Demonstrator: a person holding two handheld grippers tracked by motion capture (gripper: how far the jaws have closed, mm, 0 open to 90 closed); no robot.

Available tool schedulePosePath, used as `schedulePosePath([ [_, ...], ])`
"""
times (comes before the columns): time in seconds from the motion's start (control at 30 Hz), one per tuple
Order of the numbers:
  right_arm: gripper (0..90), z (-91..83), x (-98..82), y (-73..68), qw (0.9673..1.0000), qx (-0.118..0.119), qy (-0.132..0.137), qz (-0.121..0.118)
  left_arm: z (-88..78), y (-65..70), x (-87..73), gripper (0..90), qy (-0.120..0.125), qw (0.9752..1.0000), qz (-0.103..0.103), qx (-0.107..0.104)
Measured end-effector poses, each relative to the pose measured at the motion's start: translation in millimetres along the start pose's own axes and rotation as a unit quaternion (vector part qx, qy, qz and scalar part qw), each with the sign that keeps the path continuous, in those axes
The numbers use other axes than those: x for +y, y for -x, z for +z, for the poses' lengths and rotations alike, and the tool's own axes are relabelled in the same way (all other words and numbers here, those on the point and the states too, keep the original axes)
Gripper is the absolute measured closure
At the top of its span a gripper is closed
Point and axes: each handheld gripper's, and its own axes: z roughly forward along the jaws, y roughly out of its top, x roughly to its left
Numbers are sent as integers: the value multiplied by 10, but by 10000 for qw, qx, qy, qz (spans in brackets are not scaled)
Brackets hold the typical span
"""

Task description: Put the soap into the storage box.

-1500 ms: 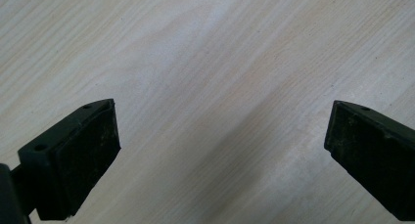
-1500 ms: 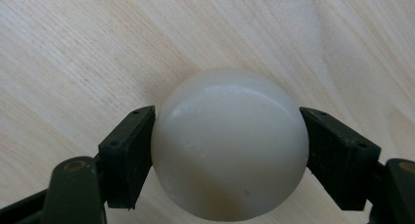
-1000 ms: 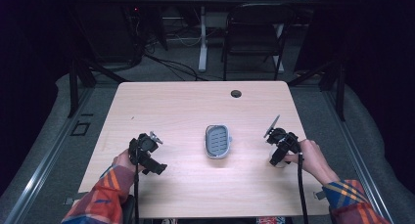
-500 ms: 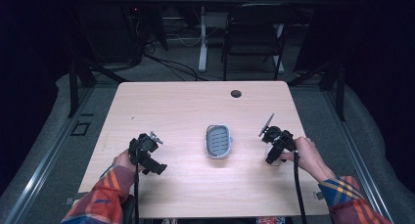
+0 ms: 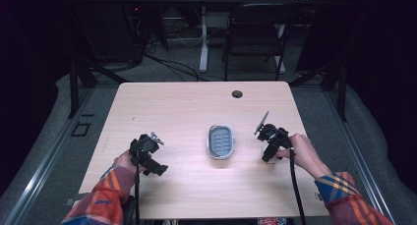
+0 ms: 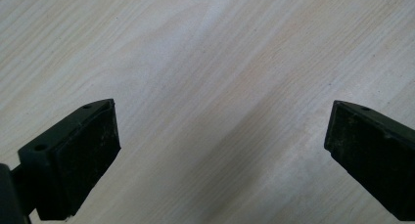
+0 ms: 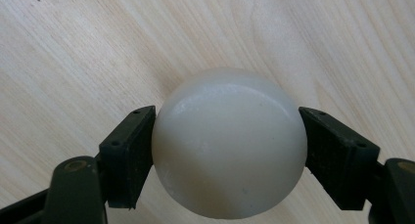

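Centrally, grey tray (image 5: 221,141) lies empty; right tool (image 7: 227,145) clamps white ball (image 7: 229,142), left tool (image 6: 220,150) gapes.

One ball (image 7: 229,143), one dish (image 5: 221,141)

A smooth, off-white rounded soap bar (image 7: 229,143) sits clamped between the right claw's (image 7: 229,150) jaws above the table.

From above our side we look forward and down on the whole table (image 5: 196,102). Both gripper views sit close over that same wood, facing down.
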Motion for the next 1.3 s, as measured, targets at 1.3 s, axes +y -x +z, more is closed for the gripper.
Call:
schedulePosePath([
  [1.3,246,-182,472,-113,9995,8,50,-322,5,10,1,0,-29,9999,74,-111],
])
